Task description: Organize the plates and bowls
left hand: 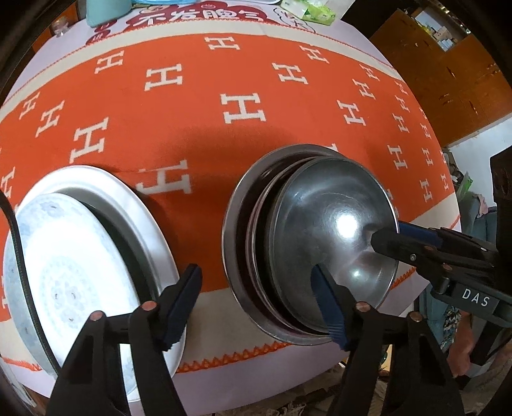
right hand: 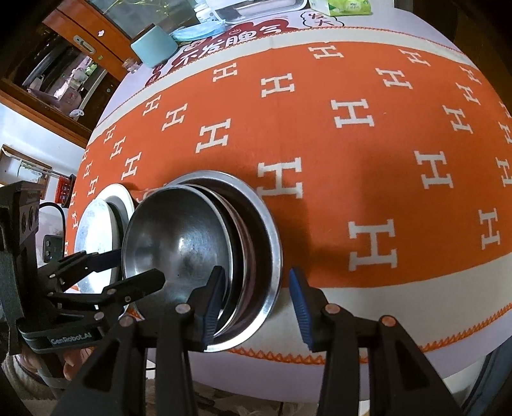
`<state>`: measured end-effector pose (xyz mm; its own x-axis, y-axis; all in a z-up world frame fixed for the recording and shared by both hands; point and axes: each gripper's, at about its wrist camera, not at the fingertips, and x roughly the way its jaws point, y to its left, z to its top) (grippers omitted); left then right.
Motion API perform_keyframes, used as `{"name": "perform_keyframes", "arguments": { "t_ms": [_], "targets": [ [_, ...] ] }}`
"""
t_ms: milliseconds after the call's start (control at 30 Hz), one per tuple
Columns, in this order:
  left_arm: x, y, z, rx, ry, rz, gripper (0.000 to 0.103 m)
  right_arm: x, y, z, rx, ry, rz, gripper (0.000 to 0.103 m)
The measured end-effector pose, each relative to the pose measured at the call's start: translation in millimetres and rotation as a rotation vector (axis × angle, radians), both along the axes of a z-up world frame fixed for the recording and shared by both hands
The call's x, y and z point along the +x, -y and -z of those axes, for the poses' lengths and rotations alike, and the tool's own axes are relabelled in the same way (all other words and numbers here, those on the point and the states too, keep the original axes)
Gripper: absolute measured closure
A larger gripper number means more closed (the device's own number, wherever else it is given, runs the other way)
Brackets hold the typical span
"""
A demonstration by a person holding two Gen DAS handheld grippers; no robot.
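A stack of steel bowls (left hand: pixel 329 230) sits in a wide steel plate (left hand: pixel 233 243) on the orange cloth; the stack also shows in the right wrist view (right hand: pixel 179 236). To its left a blue-patterned white bowl (left hand: pixel 64 265) rests in a white plate (left hand: pixel 144 224). My left gripper (left hand: pixel 256 300) is open, its fingers straddling the gap between the two stacks. My right gripper (right hand: pixel 256 304) is open around the near rim of the steel stack, one finger (right hand: pixel 211 304) inside the bowl and one finger (right hand: pixel 299 307) outside the plate.
The table is covered by an orange cloth with white H marks (right hand: pixel 352 144). A teal cup (right hand: pixel 153 44), a face mask (right hand: pixel 198 30) and a green tissue pack (right hand: pixel 345 6) sit at the far edge. Wooden cabinets (left hand: pixel 448 80) stand beyond.
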<state>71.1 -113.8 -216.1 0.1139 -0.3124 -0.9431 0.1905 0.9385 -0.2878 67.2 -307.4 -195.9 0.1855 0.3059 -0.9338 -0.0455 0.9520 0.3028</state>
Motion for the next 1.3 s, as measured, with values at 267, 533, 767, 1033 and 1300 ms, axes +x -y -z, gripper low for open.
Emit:
{"name": "perform_keyframes", "arguments": {
  "t_ms": [267,533,767,1033,1300],
  "targets": [
    [4.9,-2.1,12.1,-0.058,-0.080,-0.020,0.059,2.9,-2.0,2.7,-0.009,-0.004,-0.009,0.062],
    [6.0,5.2,10.4,-0.029,-0.074,0.004,0.065,4.0,-6.5,3.9,-0.025,-0.004,-0.032,0.062],
    [8.4,3.3,13.1,-0.035,-0.079,0.001,0.066,5.1,-8.9,4.6,-0.036,-0.003,-0.032,0.065],
    [10.8,2.8,13.5,-0.029,-0.083,0.005,0.068,4.5,-9.6,4.1,-0.051,-0.006,-0.035,0.066],
    [9.6,2.7,8.4,-0.030,-0.090,-0.004,0.070,3.8,-7.9,1.2,-0.061,-0.028,-0.019,0.069]
  ]
}}
